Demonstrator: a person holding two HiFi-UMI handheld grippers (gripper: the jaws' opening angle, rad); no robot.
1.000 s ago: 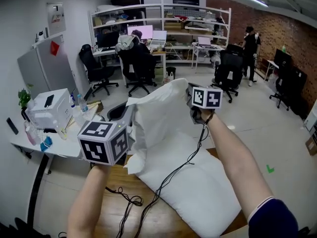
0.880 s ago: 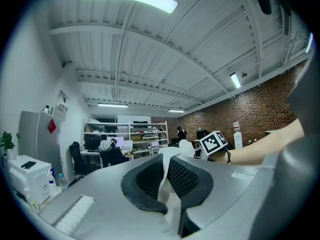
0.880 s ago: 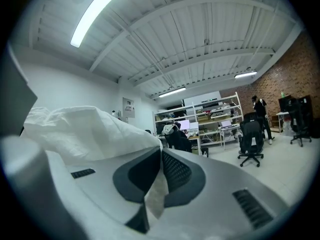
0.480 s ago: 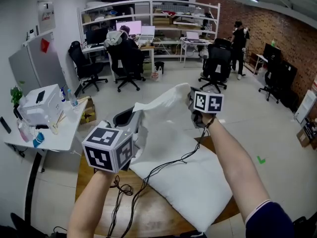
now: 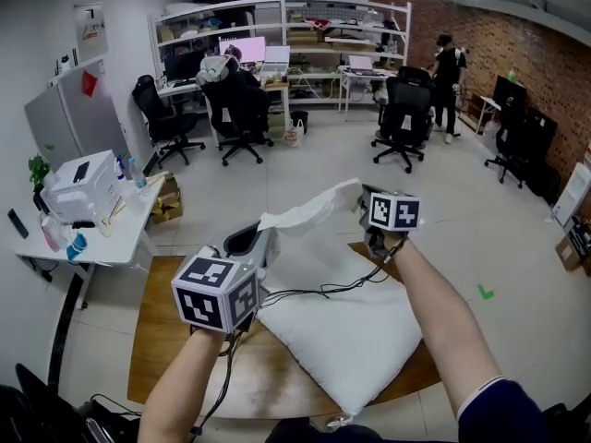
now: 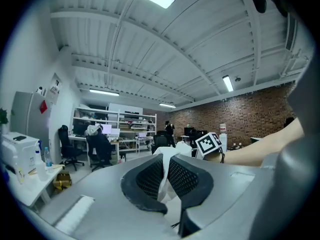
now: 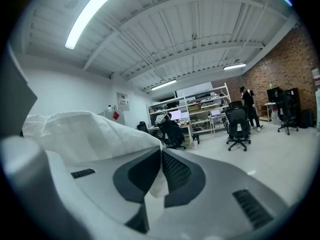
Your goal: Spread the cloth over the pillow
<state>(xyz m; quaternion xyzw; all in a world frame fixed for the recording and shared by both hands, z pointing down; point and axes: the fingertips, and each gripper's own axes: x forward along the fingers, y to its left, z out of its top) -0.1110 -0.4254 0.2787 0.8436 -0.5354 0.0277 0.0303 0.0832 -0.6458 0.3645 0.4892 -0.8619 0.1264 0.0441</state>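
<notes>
White thin cloth (image 6: 167,154) is pinched between the black ribbed jaws of the left gripper (image 6: 164,176), which are closed hard on a fold of it. The right gripper (image 7: 160,176) likewise has its jaws clamped on another part of the same edge, with the fabric billowing up to its left. Both grippers point roughly level, away from the person.

In the head view the held edge stretches between the two grippers, rising slightly toward the right one. The rest of the cloth hangs from that edge, and its lower part drapes onto the far end of the plump white rectangular pillow (image 5: 346,335).

The pillow lies on a round wooden table (image 5: 152,340), with a black cable (image 5: 319,291) trailing across it. Its long axis seems to run diagonally, from the far left under the cloth to the near right corner by the person.

By my reading the task is partly done: the cloth is lifted and opened, but most of the pillow is bare. Lowering the cloth and drawing it over the near end is left.
</notes>
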